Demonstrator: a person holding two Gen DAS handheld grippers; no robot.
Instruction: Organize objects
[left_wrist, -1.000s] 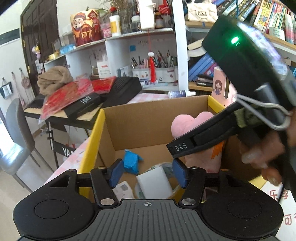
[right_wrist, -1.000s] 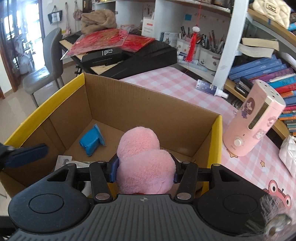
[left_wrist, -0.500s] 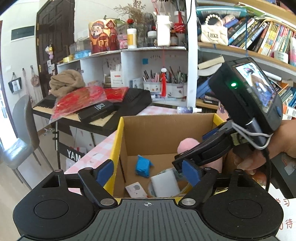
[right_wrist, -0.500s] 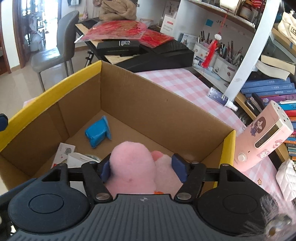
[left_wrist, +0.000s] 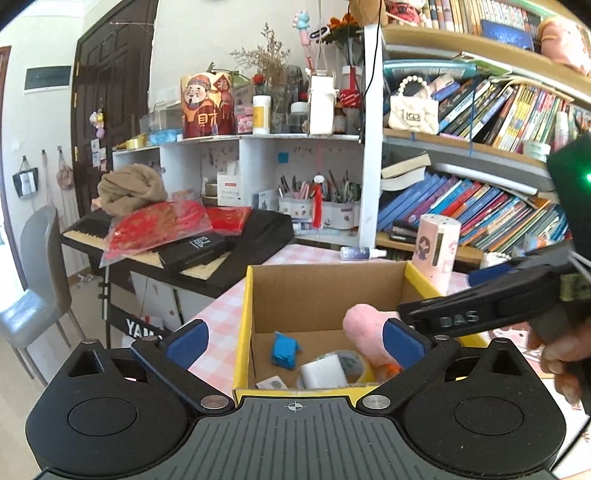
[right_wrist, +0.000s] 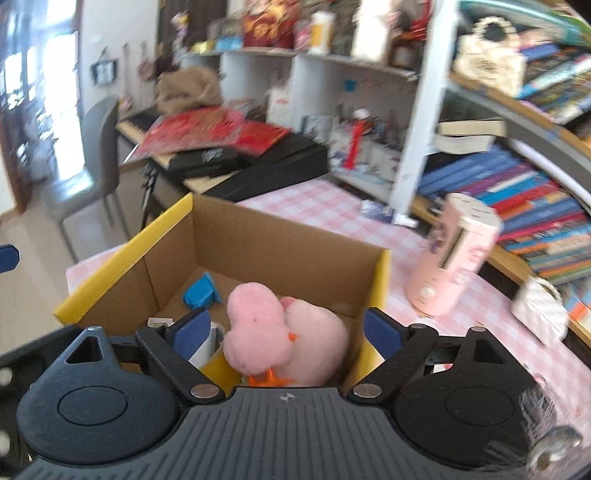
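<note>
in the left wrist view the pink plush toy sits low right of centre inside the yellow-rimmed cardboard box, beside a blue packet and tape roll. the left claw is spread, released. in the blurred right wrist view the right claw is released too, the plush toy lying between its fingers untouched, on the pink checked counter.

Black ribbed claw bodies, blue pads (silver screws at pivots), white "DAS" lettering.
</note>
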